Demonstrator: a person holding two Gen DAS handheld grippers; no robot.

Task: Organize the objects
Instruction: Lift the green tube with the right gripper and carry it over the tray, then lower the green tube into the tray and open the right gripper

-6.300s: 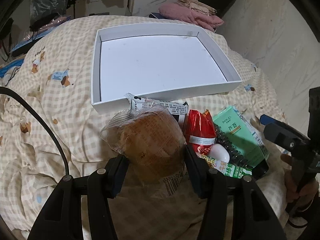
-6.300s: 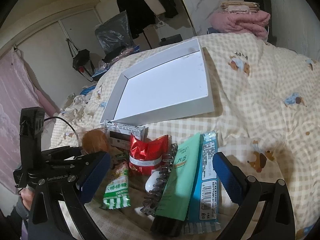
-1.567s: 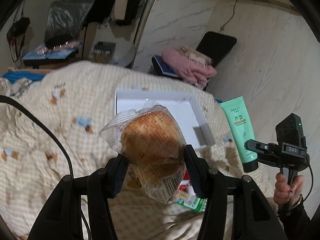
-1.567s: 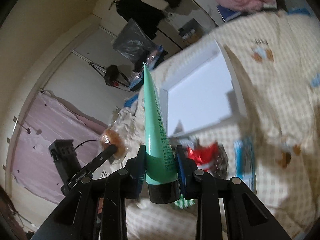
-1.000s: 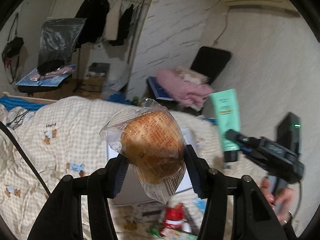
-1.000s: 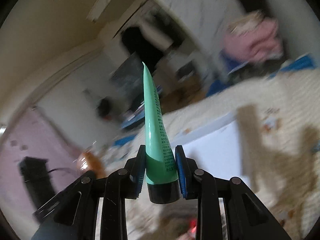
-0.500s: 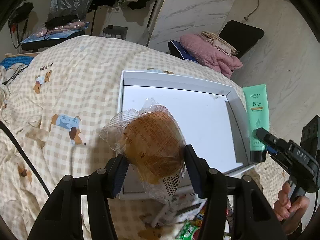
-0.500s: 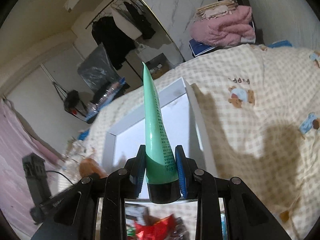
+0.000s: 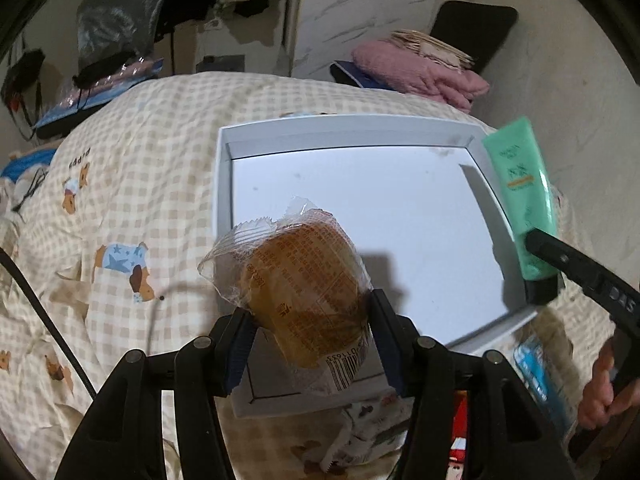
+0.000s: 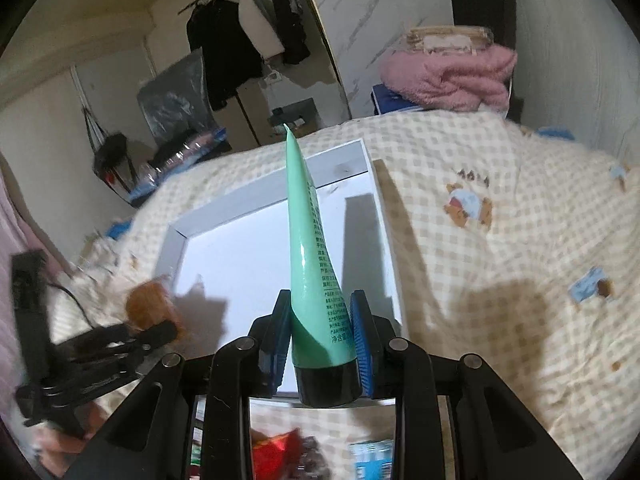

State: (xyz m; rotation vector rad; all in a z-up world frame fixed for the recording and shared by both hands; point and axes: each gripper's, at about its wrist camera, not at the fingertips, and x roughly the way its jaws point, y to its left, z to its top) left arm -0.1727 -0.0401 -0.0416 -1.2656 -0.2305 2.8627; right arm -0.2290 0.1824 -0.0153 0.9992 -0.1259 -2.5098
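My left gripper (image 9: 310,316) is shut on a wrapped bun (image 9: 298,288) in clear plastic and holds it above the near left corner of the white tray (image 9: 360,126). My right gripper (image 10: 322,332) is shut on a green tube (image 10: 314,264) with a black cap, tip pointing away, above the tray's near right edge (image 10: 382,216). The tube also shows in the left wrist view (image 9: 520,188), and the bun in the right wrist view (image 10: 146,306). The tray holds nothing.
The tray lies on a checked beige bedspread (image 9: 120,200). Loose items lie in front of it: a red packet (image 10: 276,458), a blue packet (image 9: 540,384). A pink blanket (image 10: 448,72) sits beyond the bed. A black cable (image 9: 40,312) runs at left.
Both grippers have moved forward and lower over the tray with their objects. The tube now hangs over the tray's right side, the bun over its near left corner.
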